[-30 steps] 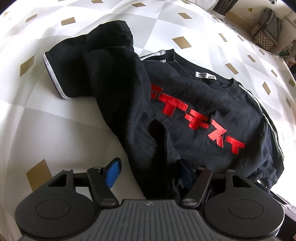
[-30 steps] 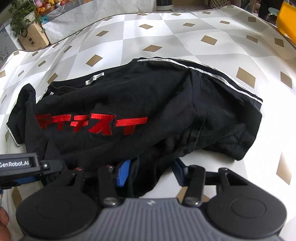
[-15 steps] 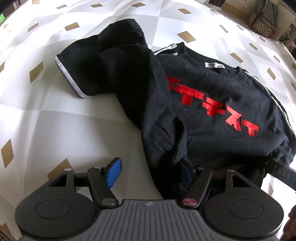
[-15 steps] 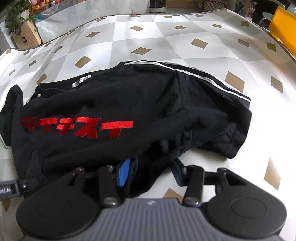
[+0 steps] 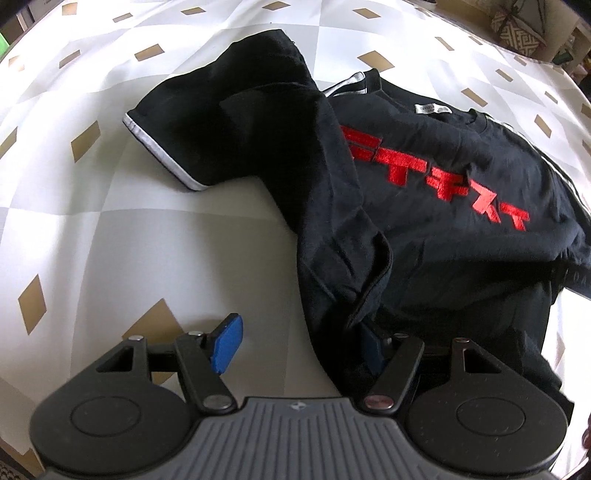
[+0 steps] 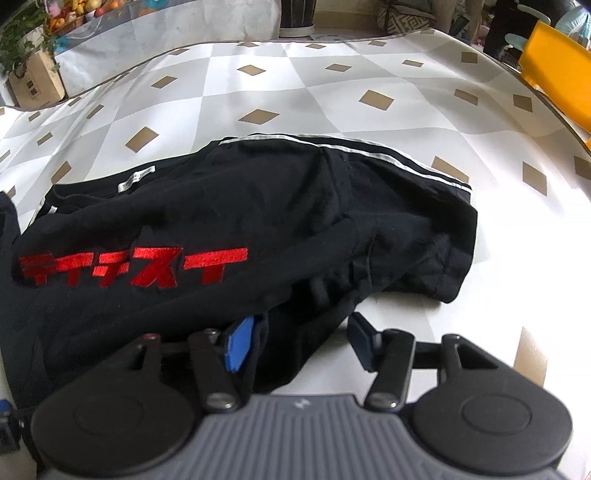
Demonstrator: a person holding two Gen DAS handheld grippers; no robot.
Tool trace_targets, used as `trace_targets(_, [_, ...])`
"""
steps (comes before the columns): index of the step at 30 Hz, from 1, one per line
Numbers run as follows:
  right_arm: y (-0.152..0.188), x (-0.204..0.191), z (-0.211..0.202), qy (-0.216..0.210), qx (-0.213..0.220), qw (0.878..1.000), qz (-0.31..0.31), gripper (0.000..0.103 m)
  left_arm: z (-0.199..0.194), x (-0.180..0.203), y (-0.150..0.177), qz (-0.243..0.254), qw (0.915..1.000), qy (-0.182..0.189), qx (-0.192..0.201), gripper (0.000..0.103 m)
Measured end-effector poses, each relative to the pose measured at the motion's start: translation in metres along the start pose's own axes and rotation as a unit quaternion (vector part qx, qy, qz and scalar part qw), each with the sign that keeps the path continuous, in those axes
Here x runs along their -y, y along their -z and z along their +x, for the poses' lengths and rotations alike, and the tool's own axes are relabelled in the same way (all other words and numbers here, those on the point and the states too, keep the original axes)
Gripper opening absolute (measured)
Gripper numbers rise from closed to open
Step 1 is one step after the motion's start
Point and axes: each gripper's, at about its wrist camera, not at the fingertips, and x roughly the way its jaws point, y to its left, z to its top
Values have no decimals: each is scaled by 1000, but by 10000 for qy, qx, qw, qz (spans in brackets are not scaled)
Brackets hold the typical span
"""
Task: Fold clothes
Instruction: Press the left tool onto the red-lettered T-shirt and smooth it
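A black T-shirt (image 5: 424, 206) with red lettering and white-striped sleeves lies crumpled on the tablecloth; it also shows in the right wrist view (image 6: 221, 236). My left gripper (image 5: 299, 343) is open; the shirt's lower hem lies between its blue pads, against the right pad, which is partly hidden by cloth. My right gripper (image 6: 299, 343) is open too, with a fold of the hem lying between its pads, next to the left pad (image 6: 238, 345).
The table wears a white and grey cloth with gold diamonds (image 6: 376, 99). A yellow chair (image 6: 554, 66) stands at the right edge, a box with a plant (image 6: 33, 77) at the far left. A patterned basket (image 5: 521, 29) sits beyond the table.
Both grippers have drawn back toward me and the shirt's hem has slid with them; the shirt looks more bunched and sits farther up in both views. Both jaws stay open.
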Motion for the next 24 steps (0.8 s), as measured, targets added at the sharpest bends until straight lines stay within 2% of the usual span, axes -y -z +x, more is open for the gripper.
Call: trace_targets(24, [-3,-3,1,155,-12,9999,-23,60,-11,-17,16,50,9999,-147,-51,68])
